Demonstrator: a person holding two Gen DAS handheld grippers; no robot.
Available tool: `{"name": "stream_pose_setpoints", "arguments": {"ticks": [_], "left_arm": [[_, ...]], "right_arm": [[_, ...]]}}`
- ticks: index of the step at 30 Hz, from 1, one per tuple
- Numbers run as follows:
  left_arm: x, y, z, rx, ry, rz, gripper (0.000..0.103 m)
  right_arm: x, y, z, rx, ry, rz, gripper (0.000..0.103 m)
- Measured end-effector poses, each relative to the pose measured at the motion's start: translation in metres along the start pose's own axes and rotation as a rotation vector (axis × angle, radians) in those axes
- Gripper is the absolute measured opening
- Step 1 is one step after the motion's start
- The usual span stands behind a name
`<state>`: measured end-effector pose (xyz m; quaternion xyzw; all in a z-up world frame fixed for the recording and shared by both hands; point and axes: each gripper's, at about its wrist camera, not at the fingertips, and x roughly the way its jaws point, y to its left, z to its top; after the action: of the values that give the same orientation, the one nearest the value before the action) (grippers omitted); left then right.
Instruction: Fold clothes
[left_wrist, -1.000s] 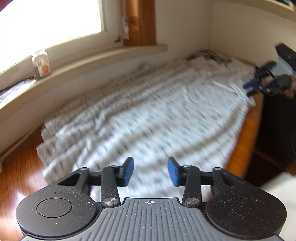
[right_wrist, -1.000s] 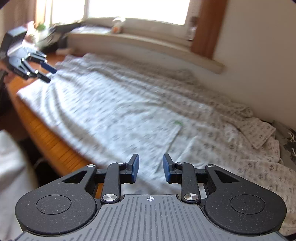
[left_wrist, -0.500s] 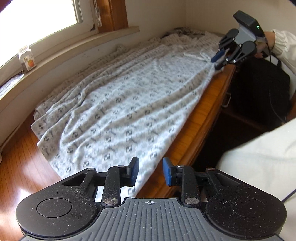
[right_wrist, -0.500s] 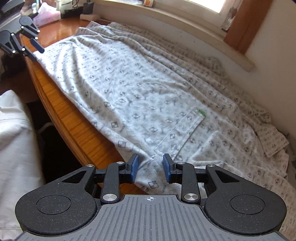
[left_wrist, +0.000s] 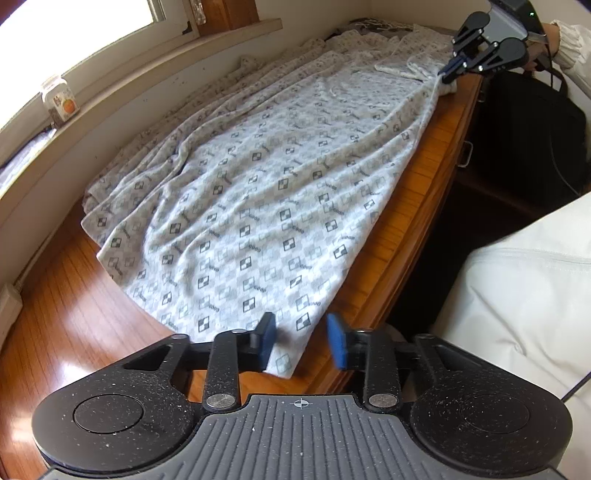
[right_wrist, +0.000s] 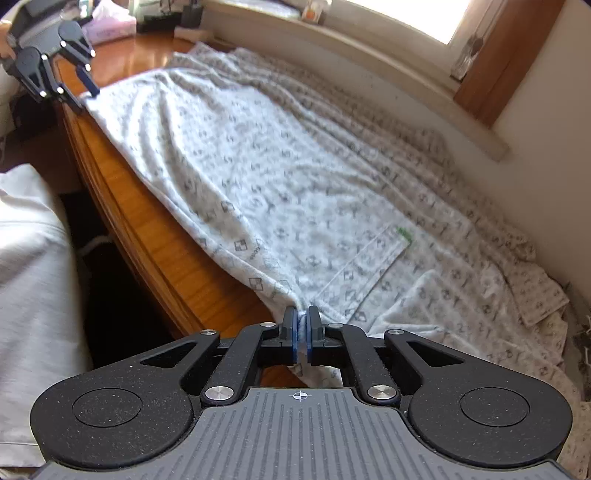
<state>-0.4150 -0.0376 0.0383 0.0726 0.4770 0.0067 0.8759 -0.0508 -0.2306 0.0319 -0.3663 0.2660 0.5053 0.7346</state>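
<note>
- The patterned garment (left_wrist: 258, 192) lies spread across my wooden table (left_wrist: 417, 199), its far folds bunched against the wall.
- My right gripper (right_wrist: 302, 334) is clenched on its near hem.
- My left gripper (left_wrist: 301, 345) has been closing; its pads still stand apart around the garment's corner.

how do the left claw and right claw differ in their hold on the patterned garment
The left claw has its jaws apart, having just been closing; the right claw is shut. A corner of the patterned garment lies unpinched between the left claw's pads; the right claw pinches a bunched fold of its edge. Both are at the garment's near edge along the wooden table.
</note>
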Motion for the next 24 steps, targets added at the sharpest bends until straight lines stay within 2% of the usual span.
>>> {"name": "stream_pose_setpoints", "arguments": {"ticks": [1,6,11,14,21,24], "left_arm": [[0.001,0.003,0.0,-0.001,0.01,-0.012,0.002],[-0.011,0.006,0.009,0.049,-0.006,0.021,0.002],[-0.063,0.015,0.015,0.043,-0.119,0.086,0.002],[-0.075,0.023,0.017,0.032,-0.136,0.109,0.002],[-0.053,0.03,0.015,0.021,-0.09,0.101,0.002],[-0.042,0.022,0.009,0.026,-0.074,0.086,0.002]], "right_arm": [[-0.004,-0.001,0.002,-0.002,-0.007,-0.005,0.006],[-0.012,-0.001,0.01,-0.038,0.002,-0.016,0.005],[-0.023,0.001,0.019,-0.06,0.0,0.007,0.005],[-0.026,0.0,0.024,-0.067,-0.01,0.015,0.005],[-0.001,0.01,0.025,-0.128,0.06,0.029,0.006],[0.005,0.017,0.024,-0.155,0.077,0.034,0.009]]}}
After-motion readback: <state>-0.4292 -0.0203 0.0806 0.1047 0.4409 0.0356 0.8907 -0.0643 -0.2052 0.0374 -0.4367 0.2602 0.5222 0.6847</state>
